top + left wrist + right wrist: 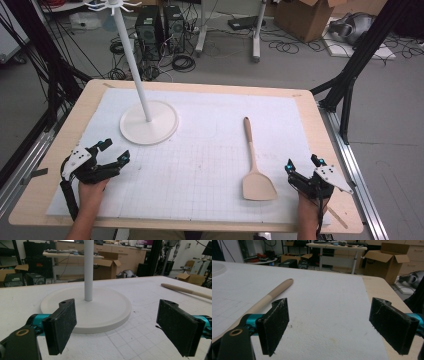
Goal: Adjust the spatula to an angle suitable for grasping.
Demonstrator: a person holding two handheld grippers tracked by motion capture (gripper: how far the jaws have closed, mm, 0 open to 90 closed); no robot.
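A person sits at a light wooden table (pixel 45 192) covered by a white gridded mat (pixel 200 165), holding a gripper in each hand. The left gripper (pixel 114 152) rests near the table's near-left corner with its jaws spread wide and nothing between them; it touches only the mat. In the left gripper view the two black pads (pixel 61 326) stand well apart, framing the round white base (pixel 105 312) of a stand, whose white pole (pixel 88 270) rises upright from the base's middle. The base lies just beyond the jaws, not touching them.

The right gripper (pixel 304 164) sits near the near-right corner, its jaws likewise wide open and empty. In the right gripper view its pads (pixel 274 325) are held far apart over bare mat.

A wooden spatula (pixel 255 165) lies flat on the mat, right of centre, its blade toward the person and its handle pointing away. It lies just to the left of the right gripper, apart from it; its handle (pixel 272 295) runs past the left-hand pad in the right gripper view. The stand and the spatula are well apart.
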